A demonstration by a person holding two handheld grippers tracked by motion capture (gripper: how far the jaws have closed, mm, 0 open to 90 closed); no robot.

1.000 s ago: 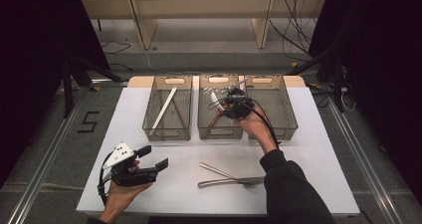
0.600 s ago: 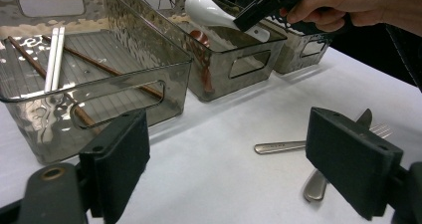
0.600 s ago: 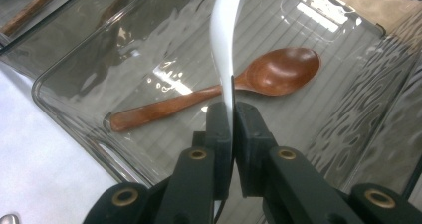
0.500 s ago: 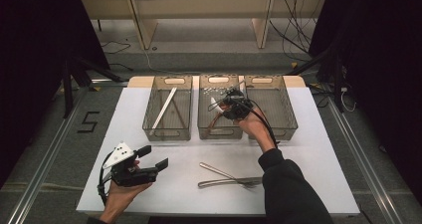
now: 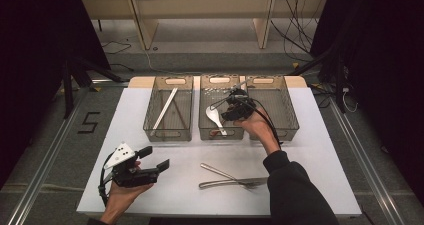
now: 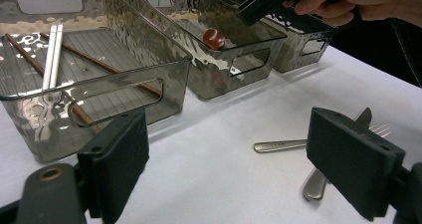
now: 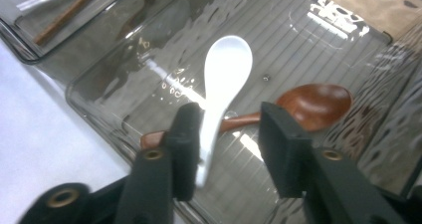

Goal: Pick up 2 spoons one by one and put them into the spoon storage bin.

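My right gripper (image 5: 231, 110) hangs over the middle bin (image 5: 220, 79). Its jaws have just been opening and now stand apart. The handle of a white ceramic spoon (image 7: 226, 69) is still between them, lying against one pad while the other pad is clear of it. The spoon's bowl (image 5: 214, 116) points down into the bin. Beneath it on the bin floor lies a brown wooden spoon (image 7: 313, 102). My left gripper (image 5: 155, 157) rests open and holding nothing near the table's front left (image 6: 234, 154).
A metal fork (image 5: 222, 173) and another metal utensil (image 5: 235, 183) lie crossed on the white table near the front. The left bin (image 5: 167, 134) holds white and brown chopsticks (image 6: 52, 55). The right bin (image 5: 287, 120) stands beside the middle one.
The right gripper's jaws have spread apart over the middle bin, and the white spoon now shows hanging lower into the bin. The left hand has stayed where it was.
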